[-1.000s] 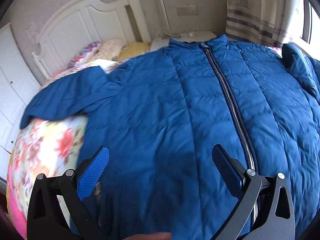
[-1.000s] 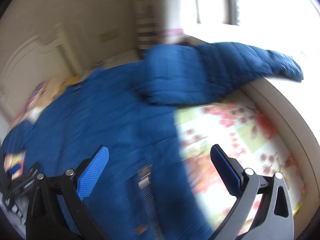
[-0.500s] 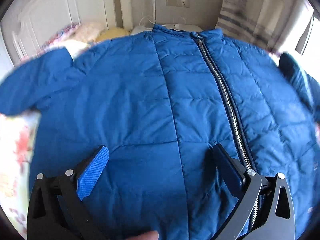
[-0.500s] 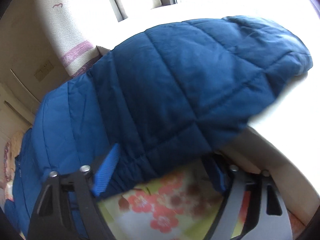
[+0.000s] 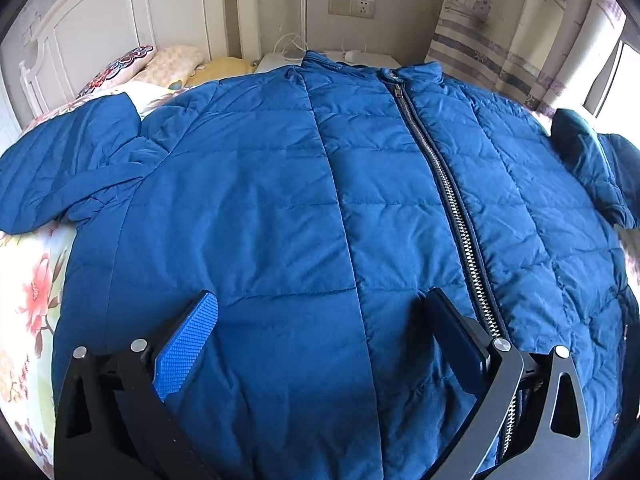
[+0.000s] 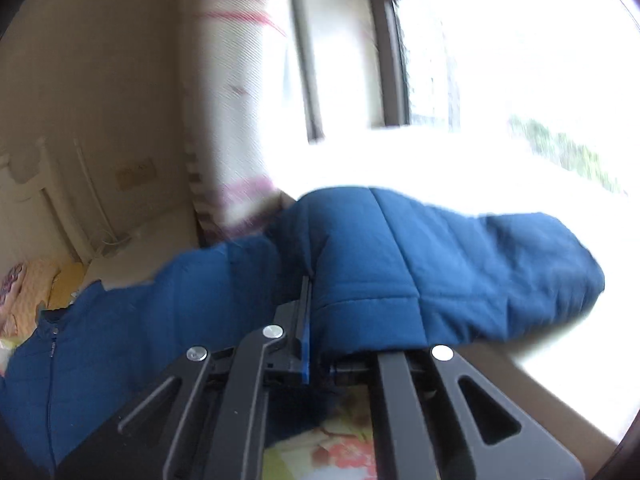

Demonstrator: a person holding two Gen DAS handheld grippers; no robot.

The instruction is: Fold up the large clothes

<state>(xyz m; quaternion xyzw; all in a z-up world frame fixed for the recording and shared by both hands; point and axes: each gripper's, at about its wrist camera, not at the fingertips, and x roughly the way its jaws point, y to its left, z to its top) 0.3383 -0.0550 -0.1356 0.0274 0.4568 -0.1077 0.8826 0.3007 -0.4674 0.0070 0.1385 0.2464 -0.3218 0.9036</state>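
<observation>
- The right gripper (image 6: 310, 308) has just been closing, and its jaws are now pinched tight on the sleeve (image 6: 420, 264) of the blue jacket (image 6: 140, 320), the quilted fabric bunched between the pads.
- That sleeve is lifted clear of the flowered bedspread (image 6: 320, 452), which shows below it, with the bright window (image 6: 500, 60) and a pale curtain (image 6: 240, 100) behind.
- The left gripper (image 5: 320, 336) hangs over the near half of the jacket (image 5: 260, 220) with its jaws spread wide and nothing between them.
- The jacket lies flat and front up across the bed, zipper (image 5: 452, 200) closed, collar at the far end by the white headboard (image 5: 100, 32).
- Its other sleeve (image 5: 68, 172) lies out to the left on the floral bedspread (image 5: 28, 300).
- Pillows (image 5: 172, 64) lie at the far left; a wall socket (image 5: 352, 6) is behind the collar.
</observation>
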